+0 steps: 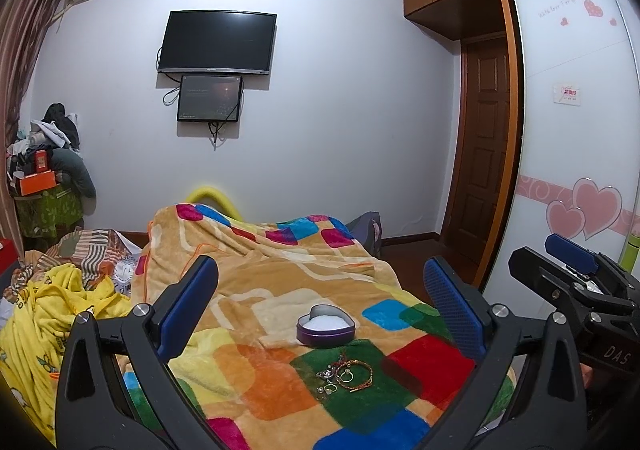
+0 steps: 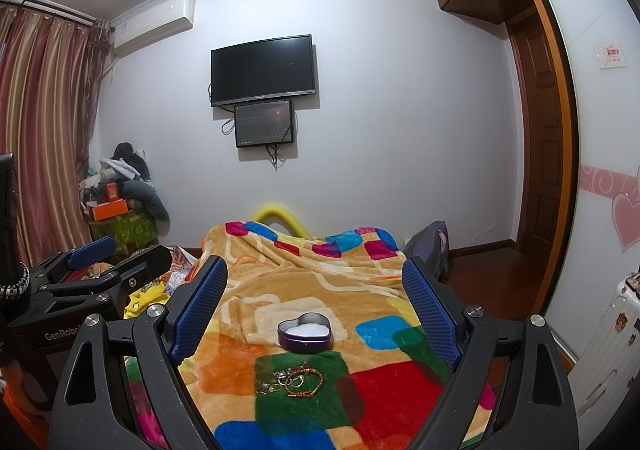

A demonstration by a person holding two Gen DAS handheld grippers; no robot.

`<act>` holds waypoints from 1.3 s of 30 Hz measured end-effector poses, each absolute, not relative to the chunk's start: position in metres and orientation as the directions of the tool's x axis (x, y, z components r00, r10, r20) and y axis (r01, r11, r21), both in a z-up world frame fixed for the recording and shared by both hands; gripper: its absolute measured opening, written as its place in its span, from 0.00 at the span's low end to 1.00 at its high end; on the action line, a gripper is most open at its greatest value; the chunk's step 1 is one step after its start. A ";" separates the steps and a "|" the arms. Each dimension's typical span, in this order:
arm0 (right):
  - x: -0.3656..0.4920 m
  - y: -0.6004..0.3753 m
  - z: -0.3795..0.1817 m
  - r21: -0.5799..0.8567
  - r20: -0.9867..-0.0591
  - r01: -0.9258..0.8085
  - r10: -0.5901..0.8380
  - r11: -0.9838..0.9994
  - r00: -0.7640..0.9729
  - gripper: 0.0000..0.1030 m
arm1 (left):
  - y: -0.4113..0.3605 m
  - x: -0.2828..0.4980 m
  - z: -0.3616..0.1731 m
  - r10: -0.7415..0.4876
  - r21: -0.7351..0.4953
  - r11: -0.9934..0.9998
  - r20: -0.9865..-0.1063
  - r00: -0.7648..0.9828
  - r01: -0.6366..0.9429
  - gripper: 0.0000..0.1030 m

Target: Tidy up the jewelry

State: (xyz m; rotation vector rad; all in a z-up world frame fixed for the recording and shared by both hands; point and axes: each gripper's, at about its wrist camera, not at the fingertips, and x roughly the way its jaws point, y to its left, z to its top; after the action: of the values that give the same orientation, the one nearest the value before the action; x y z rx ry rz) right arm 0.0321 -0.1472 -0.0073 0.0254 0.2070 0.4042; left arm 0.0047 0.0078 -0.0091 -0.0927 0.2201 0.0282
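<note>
A patchwork blanket [image 2: 304, 290] in bright squares covers the bed. On the wall at twelve o'clock hangs a dark television [image 2: 262, 70] above a smaller screen [image 2: 264, 125]. Striped curtains [image 2: 44, 122] hang at nine o'clock, a brown door [image 1: 482, 138] at three.

Jewelry pile [image 2: 291, 380] on the blanket [image 2: 384, 382], just in front of the heart-shaped tin [image 2: 305, 332].

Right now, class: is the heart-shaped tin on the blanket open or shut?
Open: the heart-shaped tin has no lid on, and its white lining shows.
</note>
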 end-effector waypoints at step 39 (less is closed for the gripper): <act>0.049 -0.145 -0.018 0.078 -0.261 -0.372 0.379 0.925 0.888 0.85 | 0.015 0.036 -0.026 0.009 -0.105 0.994 -0.296 0.955 -0.041 1.00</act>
State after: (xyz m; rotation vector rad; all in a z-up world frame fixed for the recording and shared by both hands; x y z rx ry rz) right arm 0.0491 -0.1446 -0.0180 0.0260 0.2761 0.3903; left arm 0.0363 0.0150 -0.0256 -0.1104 0.3001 0.0255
